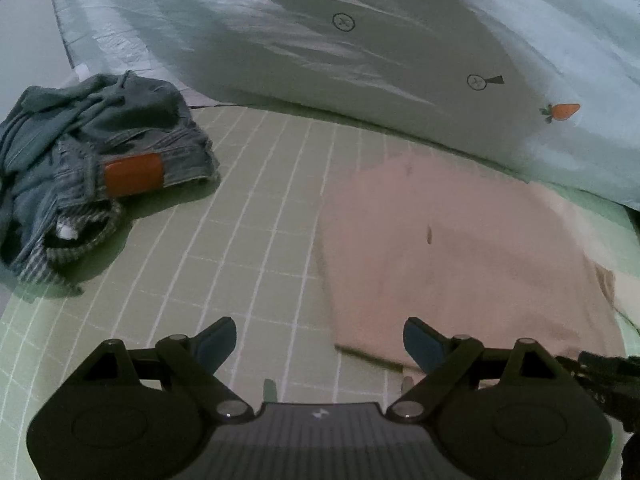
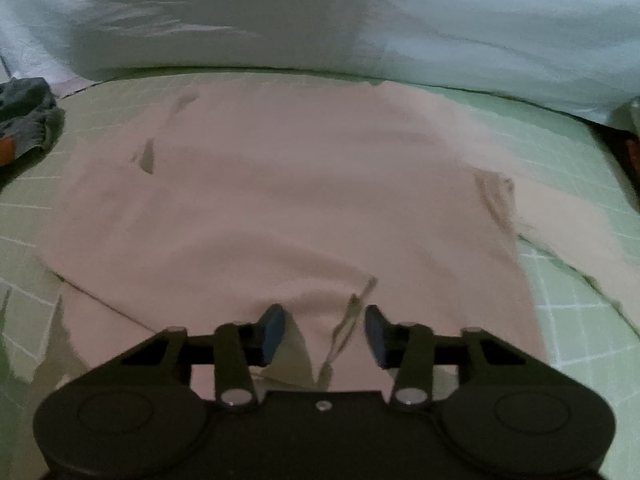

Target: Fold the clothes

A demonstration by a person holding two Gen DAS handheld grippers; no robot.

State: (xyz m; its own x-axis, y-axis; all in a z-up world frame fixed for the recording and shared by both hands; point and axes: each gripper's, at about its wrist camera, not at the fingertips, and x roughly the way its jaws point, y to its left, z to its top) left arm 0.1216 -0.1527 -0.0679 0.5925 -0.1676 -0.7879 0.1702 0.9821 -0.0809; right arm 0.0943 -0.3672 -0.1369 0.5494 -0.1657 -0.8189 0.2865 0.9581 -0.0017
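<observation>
A pink garment (image 2: 280, 200) lies spread flat on the green gridded sheet (image 2: 580, 200). My right gripper (image 2: 325, 332) hovers low over the garment's near edge. Its jaws stand narrow, with a raised fold of the pink cloth between them. A gap still shows beside the left pad (image 2: 274, 332), so the pads do not press on the cloth. In the left wrist view the same pink garment (image 1: 460, 248) lies to the right. My left gripper (image 1: 320, 340) stands wide open over the bare sheet (image 1: 240, 220) by the garment's near left corner, holding nothing.
A heap of blue-grey clothes with an orange patch (image 1: 80, 168) lies at the left, and its edge also shows as the heap (image 2: 28, 120) in the right wrist view. A pale quilt with a carrot print (image 1: 360, 40) (image 2: 480, 40) rises along the far side.
</observation>
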